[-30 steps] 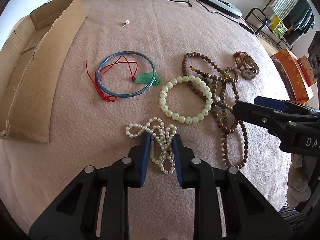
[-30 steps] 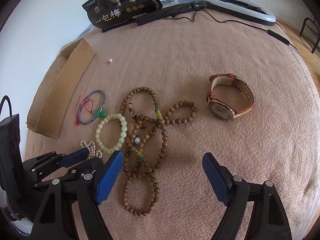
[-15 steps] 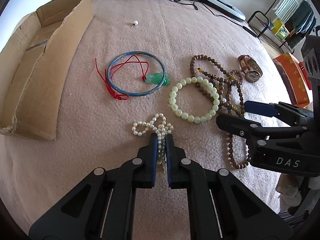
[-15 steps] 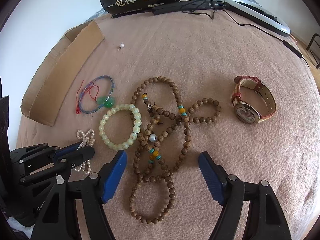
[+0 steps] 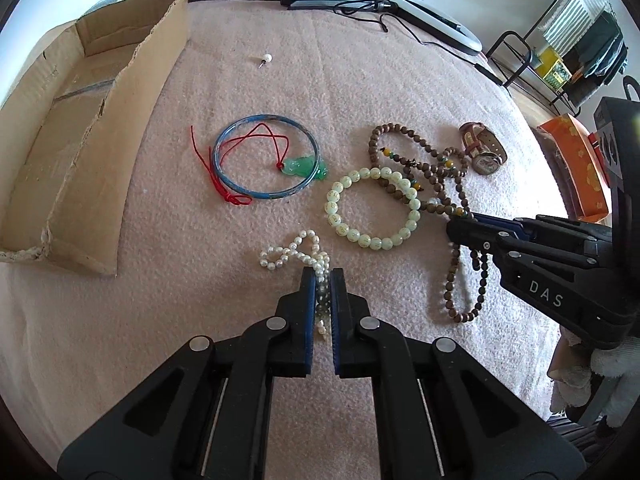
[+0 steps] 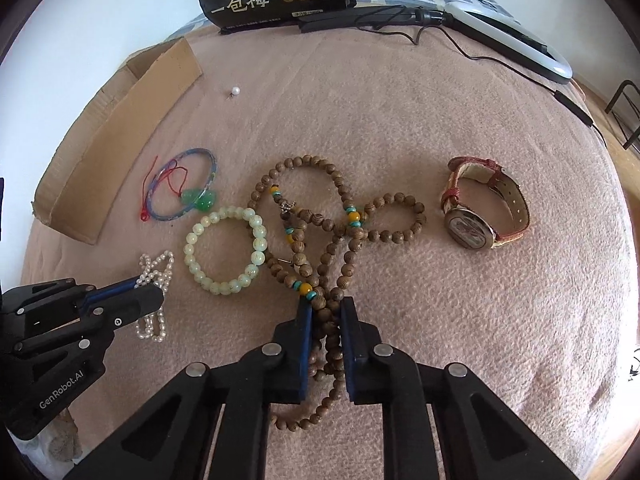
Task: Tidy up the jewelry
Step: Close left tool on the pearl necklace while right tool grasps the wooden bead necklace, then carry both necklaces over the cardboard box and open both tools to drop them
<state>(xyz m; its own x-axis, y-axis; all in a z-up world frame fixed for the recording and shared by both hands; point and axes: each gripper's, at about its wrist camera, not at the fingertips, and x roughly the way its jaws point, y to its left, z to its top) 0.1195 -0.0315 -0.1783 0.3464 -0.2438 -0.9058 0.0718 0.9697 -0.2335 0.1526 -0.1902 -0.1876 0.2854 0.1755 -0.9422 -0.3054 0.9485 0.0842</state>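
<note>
The pearl strand (image 5: 294,250) lies in a loose tangle on the pink blanket (image 5: 360,60), at about 12 o'clock just ahead of the left tool (image 5: 320,280), whose blue pads are nearly closed on the near end of the strand; a few pearls show in the narrow gap. It looks light, limp and slippery, so a pinch across a bunch of pearls, as here, seems safer than one on a single bead, and the free loops will likely dangle and swing when lifted.

The wooden bead necklace (image 6: 320,220), with yellow and turquoise spacers, sprawls in crossed loops at 12 o'clock from the right tool (image 6: 326,316), which is closed to a narrow gap around several of its strands. This one is probably heavier, and its loops overlap the pale green bead bracelet (image 6: 224,250) at 10 o'clock, so lifting could drag the bracelet along. A hold where the strands gather should keep it from sliding through.

In the left view, a blue bangle (image 5: 266,158) with a green jade pendant on red cord (image 5: 304,166) sits at 11 o'clock. A wristwatch (image 6: 484,208) with a red-brown strap rests at 2 o'clock in the right view, clear of the beads. A pearl stud (image 5: 265,58) lies alone farther back, near the open cardboard box (image 5: 80,128) at 10 o'clock.
</note>
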